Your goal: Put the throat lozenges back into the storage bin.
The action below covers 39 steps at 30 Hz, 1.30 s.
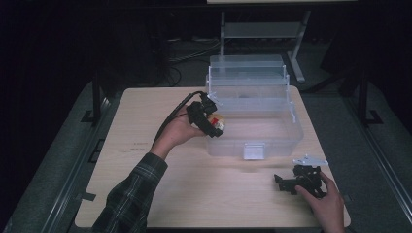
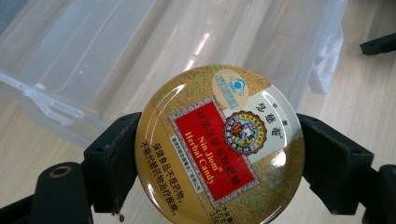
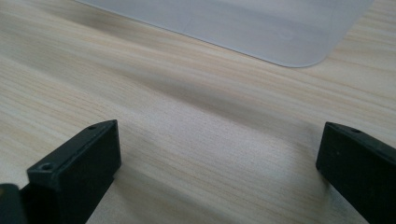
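Note:
A round gold candy tin (image 2: 219, 147) with a red label sits clamped between the two black jaws of my left gripper (image 1: 210, 121), which is shut on it. The tin (image 1: 217, 124) hangs at the left front corner of a clear plastic box (image 1: 286, 133), just above its rim. In the left gripper view the box's bare inside (image 2: 140, 51) lies behind the tin. My right gripper (image 1: 286, 183) rests low over the table at the front right, its jaws wide open with only bare wood (image 3: 210, 140) between them. A corner of the box (image 3: 280, 37) shows beyond them.
The clear box has its lid (image 1: 248, 73) and tiered trays folded open toward the back. A white latch (image 1: 254, 150) sits on its front wall. The light wooden table (image 1: 145, 145) ends close to the right hand. A metal stand (image 1: 262, 31) is behind the table.

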### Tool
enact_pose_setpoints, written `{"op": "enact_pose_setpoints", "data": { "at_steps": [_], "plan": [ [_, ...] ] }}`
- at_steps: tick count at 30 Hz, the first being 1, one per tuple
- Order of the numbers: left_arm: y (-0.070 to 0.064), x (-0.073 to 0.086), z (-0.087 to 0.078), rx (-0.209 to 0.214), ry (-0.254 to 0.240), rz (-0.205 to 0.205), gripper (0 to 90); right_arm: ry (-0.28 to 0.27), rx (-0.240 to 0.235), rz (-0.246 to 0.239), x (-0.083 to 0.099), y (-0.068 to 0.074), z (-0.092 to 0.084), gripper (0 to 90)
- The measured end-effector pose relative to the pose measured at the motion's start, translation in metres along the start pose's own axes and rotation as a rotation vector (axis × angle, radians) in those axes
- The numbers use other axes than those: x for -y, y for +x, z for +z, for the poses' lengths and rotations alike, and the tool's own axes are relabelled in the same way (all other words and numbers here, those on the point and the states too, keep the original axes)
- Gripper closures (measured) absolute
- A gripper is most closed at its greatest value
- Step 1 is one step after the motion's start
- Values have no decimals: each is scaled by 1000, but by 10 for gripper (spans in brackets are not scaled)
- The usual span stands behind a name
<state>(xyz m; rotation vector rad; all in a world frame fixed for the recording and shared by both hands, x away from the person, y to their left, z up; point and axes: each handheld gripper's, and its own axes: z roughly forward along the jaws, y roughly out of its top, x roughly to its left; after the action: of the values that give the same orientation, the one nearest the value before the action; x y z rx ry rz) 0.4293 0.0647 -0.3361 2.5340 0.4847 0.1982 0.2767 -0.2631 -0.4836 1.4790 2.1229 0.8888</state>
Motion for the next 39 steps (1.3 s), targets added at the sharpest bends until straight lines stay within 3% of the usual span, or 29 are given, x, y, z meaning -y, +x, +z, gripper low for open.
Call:
{"op": "enact_pose_setpoints", "data": {
  "at_steps": [9,21,39],
  "plan": [
    [2,-4,17,6,-1,-17,196,0,1,0,0,0,0,0],
    [3,-5,23,-3,8,-15,189,0,1,0,0,0,0,0],
    [-1,0,3,-7,-18,-7,188,0,1,-1,0,0,0,0]
  ]
}}
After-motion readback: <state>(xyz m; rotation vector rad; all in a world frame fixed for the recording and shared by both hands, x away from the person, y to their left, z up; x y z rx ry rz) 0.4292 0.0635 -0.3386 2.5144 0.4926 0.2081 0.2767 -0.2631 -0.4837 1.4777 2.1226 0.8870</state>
